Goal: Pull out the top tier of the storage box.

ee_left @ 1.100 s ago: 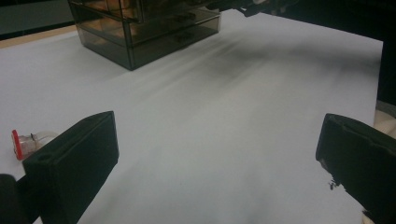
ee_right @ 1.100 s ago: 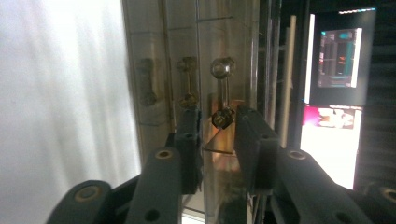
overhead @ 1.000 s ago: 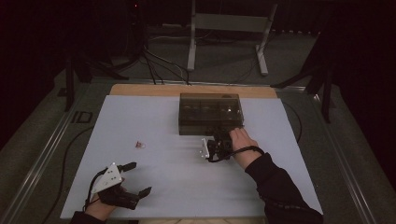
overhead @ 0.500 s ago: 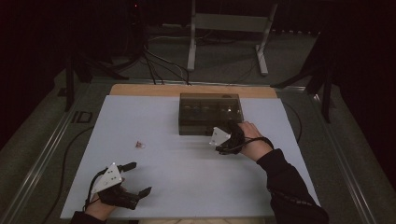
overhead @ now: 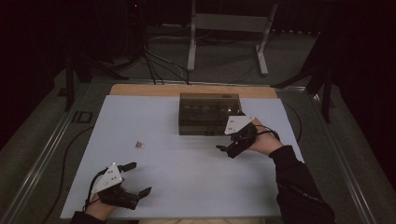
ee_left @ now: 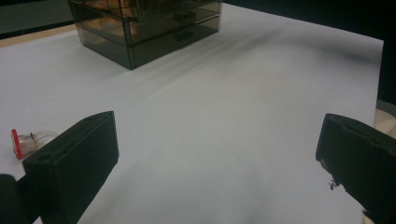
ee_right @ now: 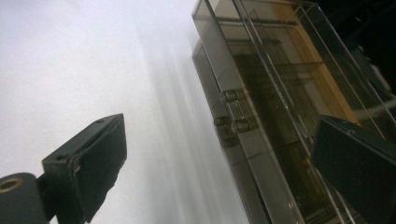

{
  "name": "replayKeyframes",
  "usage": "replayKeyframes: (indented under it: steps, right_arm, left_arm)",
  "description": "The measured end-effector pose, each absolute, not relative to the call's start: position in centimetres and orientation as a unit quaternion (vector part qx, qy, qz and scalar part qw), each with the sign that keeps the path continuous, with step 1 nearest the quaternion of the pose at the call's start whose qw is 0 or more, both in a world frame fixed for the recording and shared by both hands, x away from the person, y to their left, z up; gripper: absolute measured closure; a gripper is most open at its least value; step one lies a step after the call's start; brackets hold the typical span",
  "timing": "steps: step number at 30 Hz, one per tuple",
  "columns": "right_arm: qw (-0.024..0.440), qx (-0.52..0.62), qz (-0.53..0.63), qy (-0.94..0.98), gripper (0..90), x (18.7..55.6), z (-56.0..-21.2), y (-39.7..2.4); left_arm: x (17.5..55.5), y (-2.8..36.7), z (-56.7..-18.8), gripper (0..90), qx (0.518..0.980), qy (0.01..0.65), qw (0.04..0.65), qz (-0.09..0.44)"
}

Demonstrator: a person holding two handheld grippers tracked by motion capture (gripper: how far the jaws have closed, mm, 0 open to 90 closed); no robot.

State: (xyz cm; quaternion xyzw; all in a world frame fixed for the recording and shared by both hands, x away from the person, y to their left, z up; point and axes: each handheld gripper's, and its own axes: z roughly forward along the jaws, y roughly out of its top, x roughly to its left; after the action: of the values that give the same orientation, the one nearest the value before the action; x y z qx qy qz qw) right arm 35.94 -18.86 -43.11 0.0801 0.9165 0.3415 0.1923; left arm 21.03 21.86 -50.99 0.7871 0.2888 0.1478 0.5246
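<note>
Your right gripper (overhead: 227,148) hangs right of centre in the high view, just off the front of the smoked drawer box (overhead: 209,113). Its jaws have just been opening and now stand wide apart with nothing between them. Its own view looks along the box front, the small round knobs (ee_right: 236,124) sitting mid-frame between the two black jaws. That suggests a let-go at the drawers, with the tool kept close enough to go back in.

Your left gripper (overhead: 134,178) rests at the lower left of the high view, on the white sheet (overhead: 187,163). It too is released and empty, its jaws flanking bare sheet. It looks parked there to keep clear of the working hand.

A small clear piece with a red end (overhead: 140,145) lies alone on the sheet, left of centre, well apart from the box. In the left gripper view it (ee_left: 25,142) sits at the left edge, just outside the near jaw, handy if that hand is meant to fetch it.
</note>
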Motion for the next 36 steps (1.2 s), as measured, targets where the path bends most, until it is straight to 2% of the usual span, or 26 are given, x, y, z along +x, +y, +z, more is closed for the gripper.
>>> replayKeyframes:
  steps: [23,27,28,29,30,31,32,33,36]
  right_arm:
    - [0.100,0.062,0.347,0.930,10.2,39.8,-41.4,-21.7]
    - [0.120,0.055,0.337,0.932,15.7,40.3,-41.5,-21.8]
    - [0.114,0.062,0.330,0.935,20.6,40.5,-41.5,-21.8]
    - [0.121,0.064,0.323,0.937,31.2,40.6,-41.6,-21.9]
    - [0.140,0.063,0.318,0.936,32.8,40.5,-41.8,-21.9]
    - [0.139,0.058,0.310,0.939,33.4,40.6,-42.0,-21.8]
    - [0.137,0.050,0.306,0.941,40.5,40.7,-42.1,-21.8]
    - [0.139,0.043,0.306,0.941,43.4,40.7,-42.3,-21.8]
    - [0.147,0.035,0.305,0.940,48.4,41.1,-42.5,-21.6]
  left_arm:
    - [21.0,21.9,-51.0,0.0,0.786,0.291,0.525,0.148]
    - [21.0,21.9,-51.0,0.0,0.786,0.291,0.525,0.148]
    - [21.0,21.9,-51.0,0.0,0.786,0.290,0.525,0.148]
    - [21.0,22.0,-51.0,0.0,0.786,0.290,0.526,0.148]
    - [21.0,22.0,-51.0,0.0,0.786,0.291,0.525,0.148]
    - [21.0,22.0,-51.0,0.0,0.786,0.291,0.526,0.148]
    - [21.0,22.0,-51.0,0.0,0.785,0.291,0.526,0.147]
    - [21.0,22.0,-51.0,0.0,0.785,0.291,0.526,0.147]
    - [21.0,21.9,-51.0,0.0,0.786,0.292,0.526,0.147]
